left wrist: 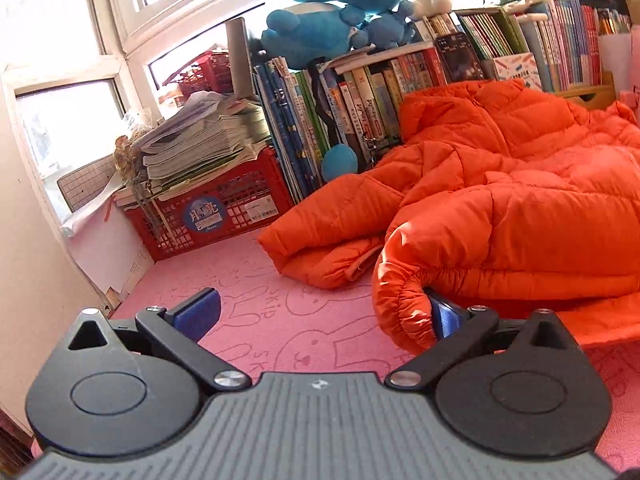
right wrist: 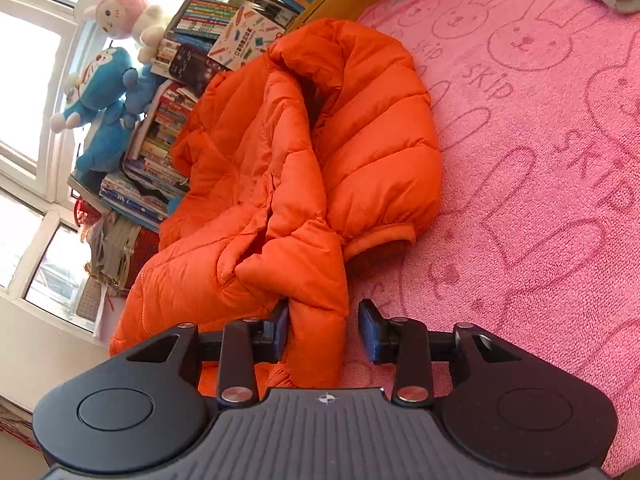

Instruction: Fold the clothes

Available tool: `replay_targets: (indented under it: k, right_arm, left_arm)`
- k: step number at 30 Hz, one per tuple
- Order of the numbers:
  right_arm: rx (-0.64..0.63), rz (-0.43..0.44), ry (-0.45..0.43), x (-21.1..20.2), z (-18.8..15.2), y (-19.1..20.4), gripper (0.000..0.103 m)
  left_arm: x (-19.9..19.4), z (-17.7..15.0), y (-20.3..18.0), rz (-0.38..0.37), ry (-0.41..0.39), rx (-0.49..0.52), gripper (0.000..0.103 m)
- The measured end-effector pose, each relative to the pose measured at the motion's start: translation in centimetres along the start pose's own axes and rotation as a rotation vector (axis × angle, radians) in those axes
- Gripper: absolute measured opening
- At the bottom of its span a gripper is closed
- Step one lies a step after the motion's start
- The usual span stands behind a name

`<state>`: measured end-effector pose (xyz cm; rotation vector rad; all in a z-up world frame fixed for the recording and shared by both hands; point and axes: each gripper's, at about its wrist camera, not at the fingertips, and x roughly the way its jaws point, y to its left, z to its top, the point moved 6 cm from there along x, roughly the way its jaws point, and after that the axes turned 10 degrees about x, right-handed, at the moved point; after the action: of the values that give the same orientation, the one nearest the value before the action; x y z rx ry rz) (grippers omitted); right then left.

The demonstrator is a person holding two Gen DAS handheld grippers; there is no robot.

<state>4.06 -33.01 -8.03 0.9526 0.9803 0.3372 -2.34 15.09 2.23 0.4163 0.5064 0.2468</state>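
Jacket: an orange puffy jacket (right wrist: pixel 288 168) is lying crumpled on the pink bunny blanket (right wrist: pixel 540 160), right in front of the row of books (left wrist: pixel 360 92).
Left gripper: the left gripper (left wrist: pixel 324 312) is sitting wide open and holding nothing. One blue pad (left wrist: pixel 442 316) is touching the sleeve cuff (left wrist: pixel 400 312) of the jacket. The other pad is out over the bare blanket, away from the jacket.
Right gripper: the right gripper (right wrist: pixel 324 328) is standing partly open. A fold of the jacket is poking in between its pads. One pad is touching the fold, and the other pad (right wrist: pixel 370 330) is standing off with a gap, so it is not squeezing.
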Motion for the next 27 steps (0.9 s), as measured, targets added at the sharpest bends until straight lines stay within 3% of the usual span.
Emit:
replay_targets:
  k: [4,7,10,12,14,17,20,22,23,24,27]
  right_arm:
    - [-0.029,-0.014,-0.012,-0.1,0.0,0.3,0.041]
    - [-0.115,-0.068,-0.045,-0.3,-0.5,1.1,0.044]
    - [-0.351,-0.183,-0.146,-1.1,-2.0,3.5,0.056]
    - [-0.543,-0.231,-0.208,-1.6,-3.7,5.9,0.063]
    - [-0.674,-0.171,-0.189,-1.9,-5.9,8.0,0.069]
    - [-0.856,-0.103,-0.154,-1.9,-9.2,10.8,0.081]
    - [-1.027,-0.258,-0.184,0.1,-11.8,10.9,0.081]
    - [-1.111,-0.381,-0.186,1.7,-12.8,10.2,0.069]
    - [-1.132,-0.410,-0.185,2.1,-13.0,9.8,0.054]
    - [-1.152,-0.439,-0.184,2.4,-13.3,9.4,0.050]
    - [-1.190,-0.502,-0.191,3.0,-13.6,8.6,0.050]
  left_arm:
    - [-0.2,-2.1,1.6,-0.034,0.047,-0.070,0.103]
    - [-0.8,-3.7,0.7,0.028,0.065,0.006,0.103]
    - [-1.5,-4.5,0.0,0.058,0.061,0.064,0.103]
    - [-1.6,-4.5,-0.5,0.023,0.051,0.065,0.103]
    - [-1.5,-4.2,-1.1,-0.018,0.037,0.067,0.103]
    - [-0.4,-3.7,-2.8,-0.021,0.031,0.111,0.103]
    - [2.1,-3.8,-4.1,0.037,0.087,0.146,0.103]
    - [3.5,-3.9,-4.2,0.079,0.127,0.134,0.103]
    - [4.1,-4.0,-4.1,0.095,0.141,0.116,0.103]
    - [4.3,-4.0,-3.8,0.102,0.147,0.095,0.103]
    - [4.4,-4.1,-2.8,0.119,0.149,0.048,0.103]
